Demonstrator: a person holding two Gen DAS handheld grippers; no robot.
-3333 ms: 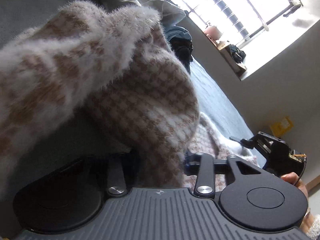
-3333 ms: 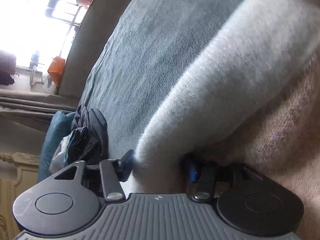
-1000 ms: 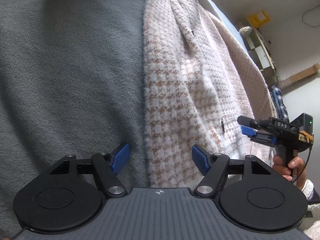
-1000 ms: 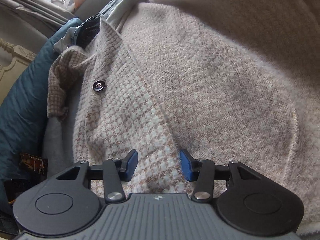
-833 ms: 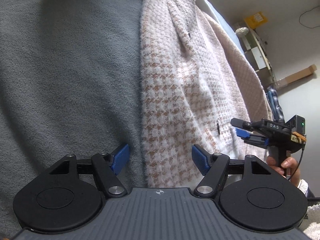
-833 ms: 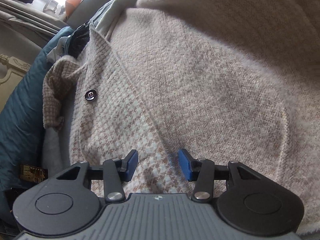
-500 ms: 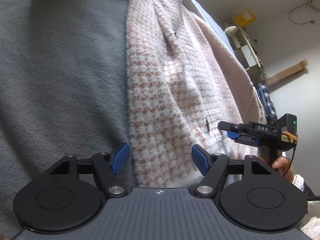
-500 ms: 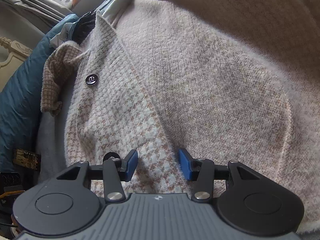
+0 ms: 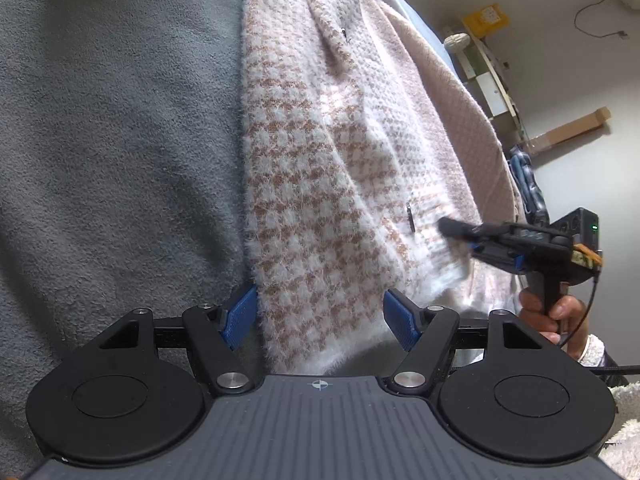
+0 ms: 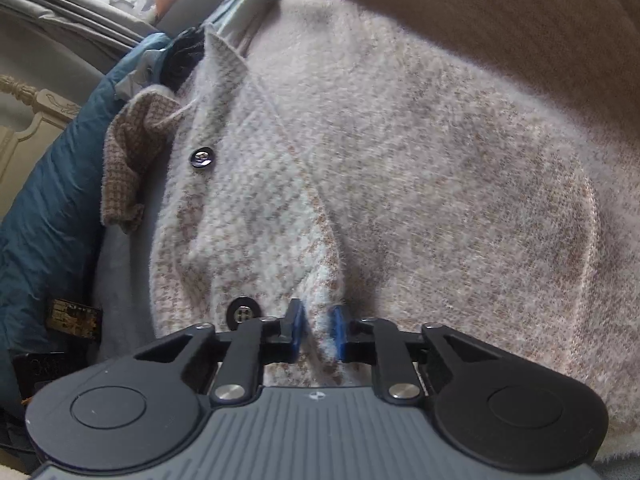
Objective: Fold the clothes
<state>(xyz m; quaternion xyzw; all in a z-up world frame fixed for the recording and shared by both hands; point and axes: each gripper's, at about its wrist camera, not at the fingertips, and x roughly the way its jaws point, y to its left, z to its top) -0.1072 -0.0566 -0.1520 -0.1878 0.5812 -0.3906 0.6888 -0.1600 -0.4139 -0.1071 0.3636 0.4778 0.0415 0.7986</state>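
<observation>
Cardigan (image 9: pixel 320 184), fuzzy houndstooth, lies spread on the grey blanket (image 9: pixel 120 140), filling the centre of both views. Right gripper (image 10: pixel 318 330) has just been closing and now pinches the hem fold at lower centre. Left gripper (image 9: pixel 320 316) stands open astride the hem's edge, pads not pressing.

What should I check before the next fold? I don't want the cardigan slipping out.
1. Right gripper shut on the cardigan hem: ok; its jaws have just been closing, fabric between them.
2. Left gripper gripping: not ok, jaws open around the hem.
3. Buttons out of the right grip: ok.
4. Cardigan flat on the grey blanket: not ok, creases.
5. Far sleeve: cannot tell.
</observation>
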